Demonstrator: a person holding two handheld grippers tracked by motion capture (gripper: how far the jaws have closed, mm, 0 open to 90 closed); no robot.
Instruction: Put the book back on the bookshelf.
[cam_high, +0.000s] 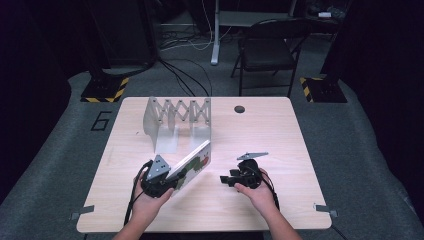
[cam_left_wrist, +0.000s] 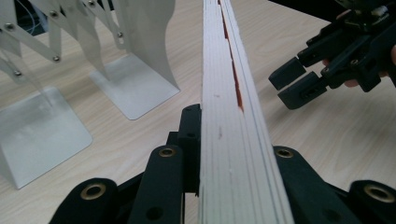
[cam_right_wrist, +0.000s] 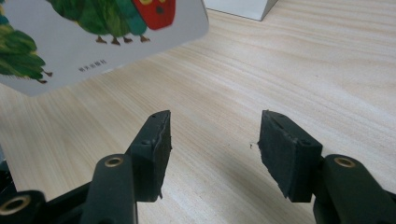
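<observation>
A white picture book (cam_high: 194, 161) with a green and red caterpillar on its cover is held off the wooden table (cam_high: 280, 135), tilted, its far end up toward the rack. My left gripper (cam_high: 171, 181) is shut on the book's near end; in the left gripper view the book's page edge (cam_left_wrist: 229, 93) runs away from me between the jaws of that gripper (cam_left_wrist: 233, 144). My right gripper (cam_high: 225, 179) stays to the right of the book, open and empty. In the right gripper view its jaws (cam_right_wrist: 212, 140) stand apart over bare wood, with the book cover (cam_right_wrist: 93, 42) at upper left.
A metal expanding book rack (cam_high: 177, 122) with scissor links stands on the table behind the book; its upright plates (cam_left_wrist: 130, 51) are left of the book. A round hole (cam_high: 239, 109) sits near the table's far edge. A folding chair (cam_high: 267, 50) is beyond.
</observation>
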